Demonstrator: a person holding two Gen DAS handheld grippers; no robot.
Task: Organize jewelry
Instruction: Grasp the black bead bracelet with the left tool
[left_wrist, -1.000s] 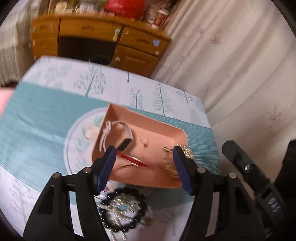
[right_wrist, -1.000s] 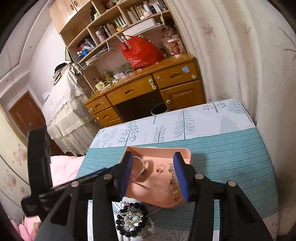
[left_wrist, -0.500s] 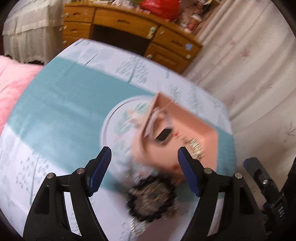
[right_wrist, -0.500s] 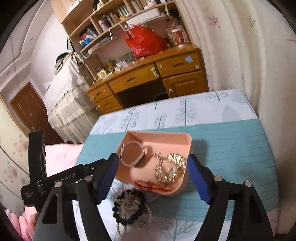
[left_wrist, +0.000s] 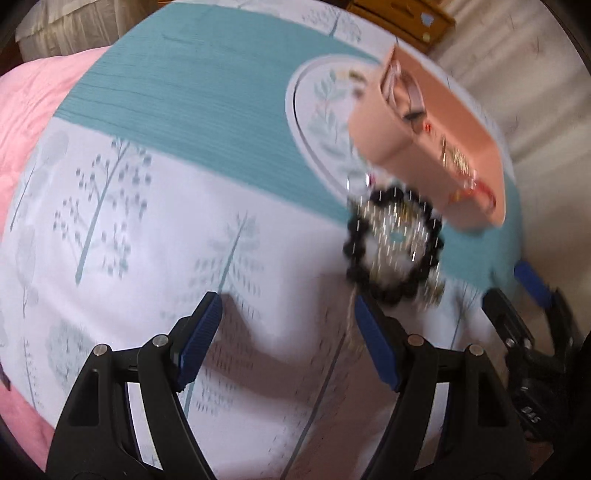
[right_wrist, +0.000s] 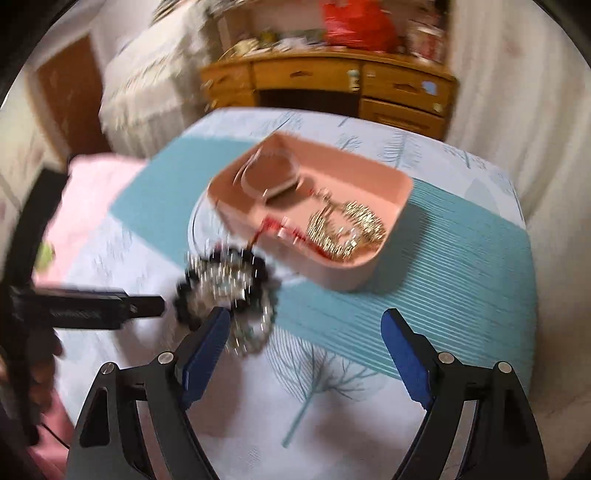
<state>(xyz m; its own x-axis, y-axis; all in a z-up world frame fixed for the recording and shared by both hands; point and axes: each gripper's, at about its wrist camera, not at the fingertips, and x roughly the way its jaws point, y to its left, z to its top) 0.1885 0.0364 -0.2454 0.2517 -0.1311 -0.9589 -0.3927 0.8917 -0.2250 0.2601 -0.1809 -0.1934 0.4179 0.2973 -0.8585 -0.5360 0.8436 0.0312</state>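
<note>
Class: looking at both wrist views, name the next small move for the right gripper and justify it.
Probably shift the right gripper sideways over the black bead bracelet pile. Its jaws, which have just been opening, stand wide and empty, and the pile still lies on the cloth outside the pink tray, beside one finger rather than between them.

Motion blur smears the bead pile (right_wrist: 225, 284) beyond telling pieces.

My left gripper (left_wrist: 288, 332), jaws apart with nothing between them, over the printed tablecloth (left_wrist: 147, 221). A black bead bracelet (left_wrist: 393, 243) lies just beyond my right-hand jaw; a pink tray (left_wrist: 402, 155) of jewelry sits farther out. All blurred.
</note>
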